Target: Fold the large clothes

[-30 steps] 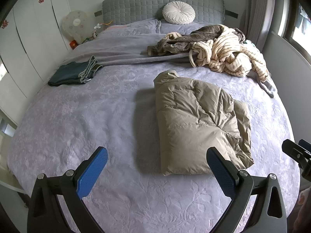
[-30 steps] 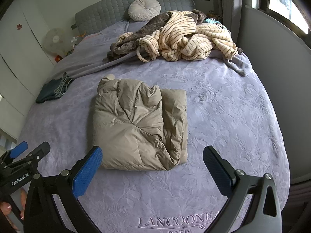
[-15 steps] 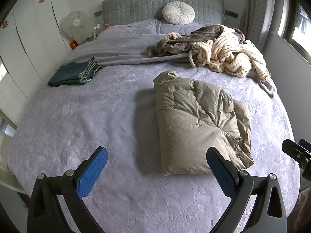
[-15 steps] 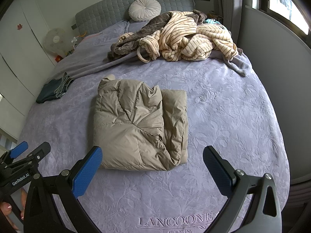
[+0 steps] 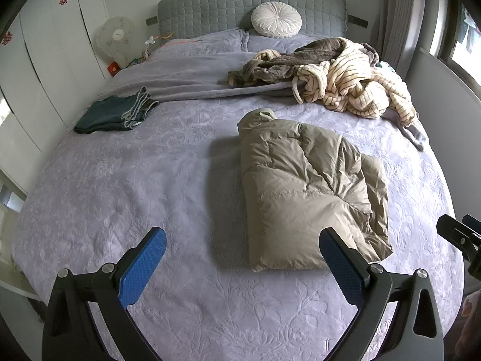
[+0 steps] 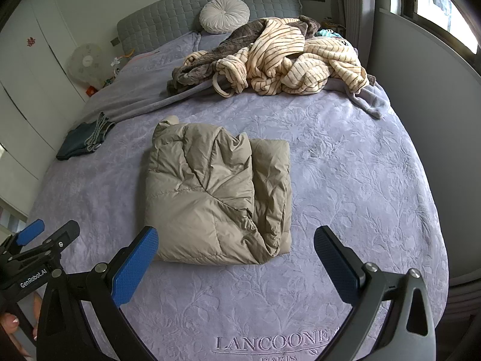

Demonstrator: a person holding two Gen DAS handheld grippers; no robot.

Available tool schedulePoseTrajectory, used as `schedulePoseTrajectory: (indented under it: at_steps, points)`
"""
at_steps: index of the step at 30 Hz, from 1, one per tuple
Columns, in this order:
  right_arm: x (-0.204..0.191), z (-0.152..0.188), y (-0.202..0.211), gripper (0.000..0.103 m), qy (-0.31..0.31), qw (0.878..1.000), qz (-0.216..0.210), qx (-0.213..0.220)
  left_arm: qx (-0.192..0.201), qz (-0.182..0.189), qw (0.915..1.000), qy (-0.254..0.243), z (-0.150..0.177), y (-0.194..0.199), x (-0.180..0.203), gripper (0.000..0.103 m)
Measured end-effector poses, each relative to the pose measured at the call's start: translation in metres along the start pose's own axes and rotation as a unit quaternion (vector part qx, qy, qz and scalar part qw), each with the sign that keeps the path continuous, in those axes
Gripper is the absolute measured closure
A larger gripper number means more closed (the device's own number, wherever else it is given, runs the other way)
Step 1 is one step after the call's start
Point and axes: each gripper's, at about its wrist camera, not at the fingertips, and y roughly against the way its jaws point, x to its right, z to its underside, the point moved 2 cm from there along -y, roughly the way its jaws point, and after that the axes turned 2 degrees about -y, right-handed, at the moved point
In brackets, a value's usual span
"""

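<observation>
Left gripper (image 5: 242,266): I hold it low over the near edge of the bed, jaws spread wide, nothing between the blue pads (image 5: 141,267). It touches no cloth.

Jeans (image 5: 115,112): far left of the bed, well apart from everything else. They lie in a flat, squared stack, so I judge them done.

Bed (image 5: 120,186): the lilac cover is the work surface; a wide bare stretch lies between the jeans and the jacket.

Jacket (image 5: 303,198): middle of the bed, just ahead of both my grippers. It is folded into a puffy rectangle, the hood end pointing to the headboard. The right side shows a loose layer poking out from under the top flap, so the fold looks done but not very tidy. I judge this piece finished or nearly so, perhaps needing a press or a tuck.

Pile (image 5: 339,75): far right, near the headboard, well apart from the jacket. A striped cream robe lies tangled with a brown fleece piece, and something teal peeks out behind. None of it is folded; this is what is left, and it is the bulk of the work.

Right gripper (image 6: 236,255): also held open and empty, hovering at the foot of the bed just before the jacket's near edge, gripping nothing.
</observation>
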Motion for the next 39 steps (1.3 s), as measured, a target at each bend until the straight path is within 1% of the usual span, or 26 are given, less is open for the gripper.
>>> schedulePoseTrajectory:
  at_steps: [26,39]
  points:
    - [-0.0008,0.0002,-0.0004,0.0,-0.001,1.0,0.0,0.0,0.0,-0.002,1.0,0.002,0.0012,0.001,0.0013,0.001]
    - [-0.004,0.0,0.0001,0.0,0.0,1.0,0.0,-0.002,0.004,0.006,1.0,-0.002,0.0012,0.0035,0.0026,0.001]
